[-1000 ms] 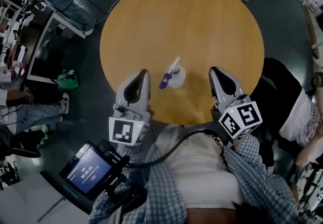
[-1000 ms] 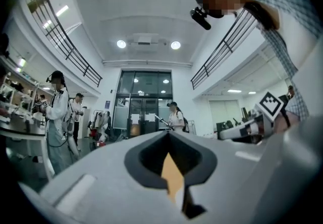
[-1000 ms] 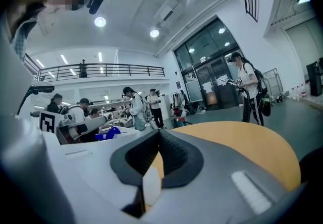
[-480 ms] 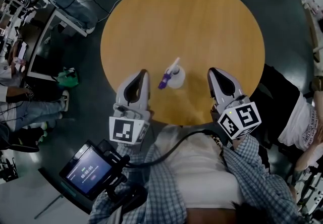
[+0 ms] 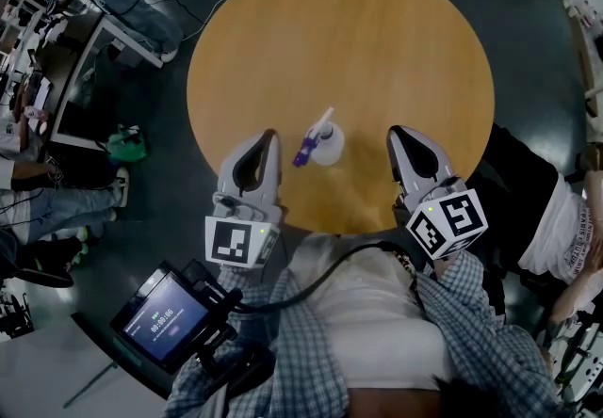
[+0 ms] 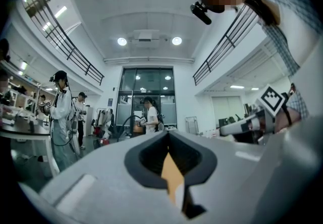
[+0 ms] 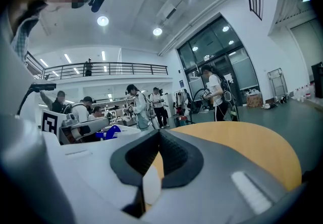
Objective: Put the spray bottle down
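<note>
A clear spray bottle (image 5: 327,145) with a purple trigger and white nozzle stands on the round wooden table (image 5: 358,40), near its front edge. Nothing grips it. My left gripper (image 5: 267,136) sits just left of it, shut and empty, its tips meeting in the left gripper view (image 6: 169,135). My right gripper (image 5: 399,132) is to the bottle's right with a gap, also shut and empty (image 7: 160,132). In the right gripper view the bottle's purple head (image 7: 107,132) shows past the jaw on the left.
A handheld screen (image 5: 165,317) hangs at the lower left beside my checked shirt. Desks, cables and seated people (image 5: 57,190) crowd the floor on the left. Another person (image 5: 556,218) sits close to the table's right edge.
</note>
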A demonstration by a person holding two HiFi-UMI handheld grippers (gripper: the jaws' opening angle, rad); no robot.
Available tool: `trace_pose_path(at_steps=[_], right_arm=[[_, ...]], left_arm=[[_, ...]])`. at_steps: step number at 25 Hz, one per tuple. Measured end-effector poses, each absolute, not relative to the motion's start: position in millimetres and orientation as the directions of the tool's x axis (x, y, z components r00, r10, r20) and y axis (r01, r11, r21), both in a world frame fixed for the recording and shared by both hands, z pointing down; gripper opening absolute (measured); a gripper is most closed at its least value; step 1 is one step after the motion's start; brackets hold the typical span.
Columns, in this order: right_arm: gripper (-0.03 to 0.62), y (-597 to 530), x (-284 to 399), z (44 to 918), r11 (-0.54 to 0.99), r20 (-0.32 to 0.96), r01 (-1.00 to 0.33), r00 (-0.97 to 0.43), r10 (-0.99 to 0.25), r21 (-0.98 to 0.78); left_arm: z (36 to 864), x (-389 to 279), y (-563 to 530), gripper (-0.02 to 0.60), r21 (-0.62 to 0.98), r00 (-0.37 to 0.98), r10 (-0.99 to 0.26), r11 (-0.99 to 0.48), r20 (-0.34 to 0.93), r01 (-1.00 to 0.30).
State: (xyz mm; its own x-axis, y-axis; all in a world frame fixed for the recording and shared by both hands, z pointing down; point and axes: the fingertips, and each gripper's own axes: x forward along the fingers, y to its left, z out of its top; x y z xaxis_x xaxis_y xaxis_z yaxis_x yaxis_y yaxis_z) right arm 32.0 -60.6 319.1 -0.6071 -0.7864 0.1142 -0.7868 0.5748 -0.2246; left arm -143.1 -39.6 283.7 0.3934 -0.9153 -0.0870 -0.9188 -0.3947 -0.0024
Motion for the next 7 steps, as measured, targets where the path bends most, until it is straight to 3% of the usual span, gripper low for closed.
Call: trace_pose_path(at_steps=[7], right_arm=[[0.005,-58.3,30.1,321.3,0.575,0.116,-0.787,-0.607,-0.786,-0.225]], left_arm=[[293.9,-147.1,-36.4,0.003,-0.012,0.393,-0.917,-0.393,-0.061,-0.919]])
